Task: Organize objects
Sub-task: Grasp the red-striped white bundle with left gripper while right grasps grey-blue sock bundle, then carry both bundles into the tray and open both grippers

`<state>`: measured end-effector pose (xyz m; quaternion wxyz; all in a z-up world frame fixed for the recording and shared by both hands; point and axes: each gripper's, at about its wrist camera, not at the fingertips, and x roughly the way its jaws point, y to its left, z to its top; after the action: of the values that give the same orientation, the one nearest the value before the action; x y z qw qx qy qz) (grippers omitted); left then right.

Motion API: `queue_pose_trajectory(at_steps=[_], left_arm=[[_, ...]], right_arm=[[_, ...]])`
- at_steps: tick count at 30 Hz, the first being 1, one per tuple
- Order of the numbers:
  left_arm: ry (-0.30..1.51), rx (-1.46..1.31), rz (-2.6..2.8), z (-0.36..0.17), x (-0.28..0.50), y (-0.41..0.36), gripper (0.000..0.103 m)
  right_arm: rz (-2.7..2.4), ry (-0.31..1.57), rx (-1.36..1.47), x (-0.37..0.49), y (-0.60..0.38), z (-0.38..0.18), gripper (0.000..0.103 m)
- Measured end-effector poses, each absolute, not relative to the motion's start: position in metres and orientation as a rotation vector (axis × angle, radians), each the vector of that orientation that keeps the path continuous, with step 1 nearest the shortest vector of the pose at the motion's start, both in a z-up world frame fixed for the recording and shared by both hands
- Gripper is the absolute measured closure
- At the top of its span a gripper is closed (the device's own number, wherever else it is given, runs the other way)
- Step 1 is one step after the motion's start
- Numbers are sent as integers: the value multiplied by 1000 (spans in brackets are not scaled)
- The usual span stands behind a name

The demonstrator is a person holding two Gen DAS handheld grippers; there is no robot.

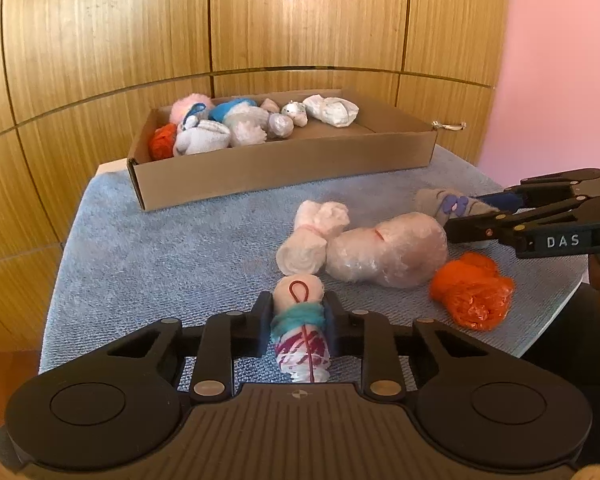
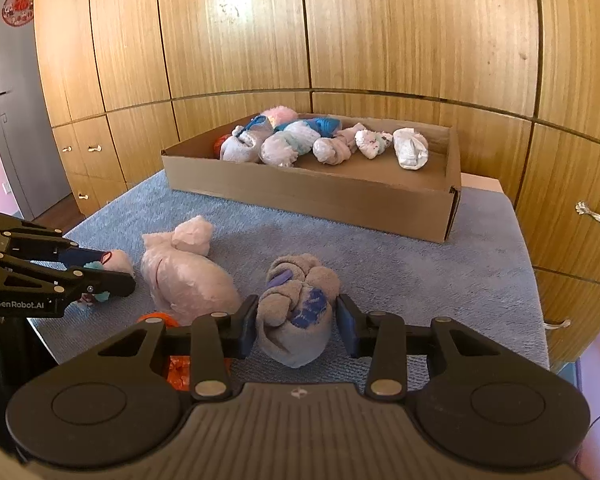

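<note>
Glossy wooden cabinets (image 2: 380,32) (metal handles (image 2: 596,216)); pink wall (image 1: 560,60); grey door (image 2: 8,112)

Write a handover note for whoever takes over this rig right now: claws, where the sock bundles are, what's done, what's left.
Left claw: shut on the pink sock roll with the teal band, on the blue towel.
Right claw: left pad touches the grey sock bundle; a gap shows at the right pad.
Done: several bundles lie in the cardboard box.
Left: both of these, plus the pale pink roll, the plastic-wrapped bundle and the orange bundle.
</note>
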<state>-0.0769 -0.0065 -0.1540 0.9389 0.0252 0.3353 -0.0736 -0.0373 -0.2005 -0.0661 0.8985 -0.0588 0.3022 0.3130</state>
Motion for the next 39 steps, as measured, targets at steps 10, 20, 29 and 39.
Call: queue_pose_trajectory(at_steps=[10,20,29,39], left_arm=[[685,51,-153,-149,-76,-3,73],[659,22,-118,-108,-55,33,73],[649,29,-131,-70,-13,48,73],[664,29,-300,-41,94,0,72]], right_arm=[[626,632,-117,-39,-205,-67,68],[569,603,-121,-32,-231,-44,68],[537,540,-161,-6,-241,-9,68],[626,547,-256,69,-203,16,68]])
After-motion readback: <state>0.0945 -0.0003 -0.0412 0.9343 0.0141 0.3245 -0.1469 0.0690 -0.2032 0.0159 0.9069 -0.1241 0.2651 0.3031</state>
